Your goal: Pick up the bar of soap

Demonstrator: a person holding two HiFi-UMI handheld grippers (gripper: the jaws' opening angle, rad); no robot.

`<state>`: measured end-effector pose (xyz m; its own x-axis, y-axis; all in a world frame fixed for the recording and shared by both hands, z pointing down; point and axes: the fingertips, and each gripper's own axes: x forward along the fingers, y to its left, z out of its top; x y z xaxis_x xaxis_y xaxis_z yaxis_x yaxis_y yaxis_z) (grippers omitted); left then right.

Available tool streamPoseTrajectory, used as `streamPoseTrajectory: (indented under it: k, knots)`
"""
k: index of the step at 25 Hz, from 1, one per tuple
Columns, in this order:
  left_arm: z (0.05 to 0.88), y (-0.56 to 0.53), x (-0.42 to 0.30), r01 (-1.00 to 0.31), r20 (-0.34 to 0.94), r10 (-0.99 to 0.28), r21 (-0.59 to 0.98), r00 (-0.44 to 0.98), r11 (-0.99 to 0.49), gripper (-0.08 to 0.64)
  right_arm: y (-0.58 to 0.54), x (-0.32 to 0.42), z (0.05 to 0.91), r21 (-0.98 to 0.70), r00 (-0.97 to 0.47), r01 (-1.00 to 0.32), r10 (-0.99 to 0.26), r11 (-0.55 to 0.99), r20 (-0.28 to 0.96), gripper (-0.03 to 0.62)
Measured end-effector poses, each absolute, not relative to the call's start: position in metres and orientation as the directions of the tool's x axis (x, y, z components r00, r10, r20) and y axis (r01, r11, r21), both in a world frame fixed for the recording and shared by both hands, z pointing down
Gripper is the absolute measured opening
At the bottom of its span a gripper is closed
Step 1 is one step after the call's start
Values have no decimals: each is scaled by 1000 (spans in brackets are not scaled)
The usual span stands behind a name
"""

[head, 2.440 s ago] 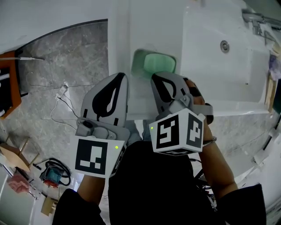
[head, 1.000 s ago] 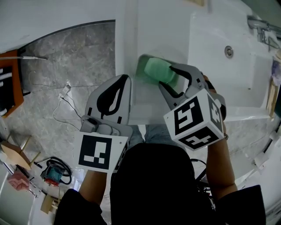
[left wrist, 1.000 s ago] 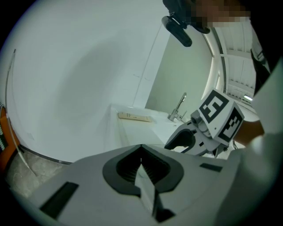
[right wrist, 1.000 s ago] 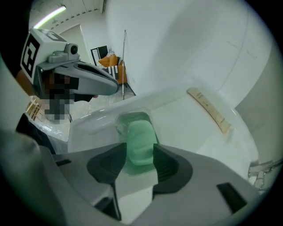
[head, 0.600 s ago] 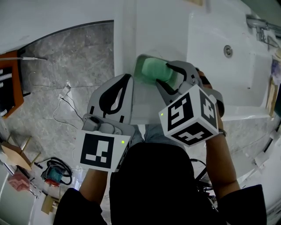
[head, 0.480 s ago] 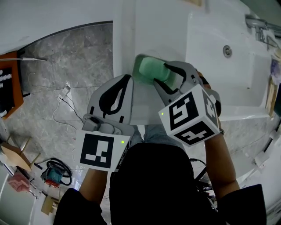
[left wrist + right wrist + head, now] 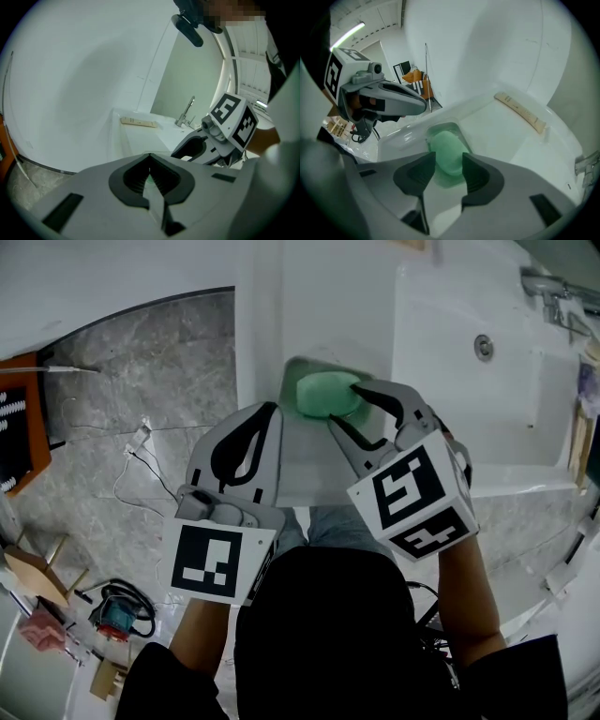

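Pale green oval bar of soap (image 7: 326, 395) lies in a translucent green soap dish (image 7: 291, 381) on the white ceramic basin ledge (image 7: 319, 306). Right gripper (image 7: 343, 404): jaws apart, just been closing, straddling the soap's near end, not visibly pressing it. Left gripper (image 7: 270, 409): jaws pressed together, empty, just beside the dish.

Your right gripper (image 7: 447, 161) has just been closing its jaws with the bar of soap (image 7: 445, 143) between them, and its fingertips (image 7: 419, 173) hide the bar's near end. Between your left gripper (image 7: 150, 161)'s fingers only a green sliver shows. The faucet (image 7: 586, 164), far beyond the right fingers, is cut off.
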<state>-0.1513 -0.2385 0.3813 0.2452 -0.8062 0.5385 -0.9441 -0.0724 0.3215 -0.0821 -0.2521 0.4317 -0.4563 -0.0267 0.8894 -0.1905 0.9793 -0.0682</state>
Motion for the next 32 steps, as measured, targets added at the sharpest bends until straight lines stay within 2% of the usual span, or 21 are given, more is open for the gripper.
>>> streamPoseTrajectory:
  k: [3, 7, 11, 14, 22, 27, 32]
  knots:
    - [382, -240, -148, -944, 540, -803, 322, 250, -78, 6, -256, -84, 433, -45, -445, -200, -50, 979, 894, 177]
    - [383, -242, -149, -944, 541, -804, 322, 247, -73, 7, -257, -86, 431, -121, -458, -287, -25, 950, 889, 269]
    - [384, -242, -153, -946, 542, -803, 316, 247, -77, 7, -256, -82, 433, -170, -466, -376, -27, 911, 885, 282]
    - [384, -243, -153, -946, 541, -804, 315, 247, -79, 6, -255, -86, 437, -179, -460, -393, -24, 902, 888, 285]
    - [387, -240, -155, -949, 543, -803, 303, 245, -85, 8, -249, -100, 444, -241, -490, -256, 89, 936, 867, 287]
    - [389, -238, -158, -951, 542, -804, 296, 243, -88, 6, -244, -101, 455, -149, -416, -167, 68, 975, 907, 293]
    - [387, -236, -158, -949, 543, -804, 302, 245, -85, 7, -246, -99, 448, -139, -453, -168, 49, 976, 890, 293]
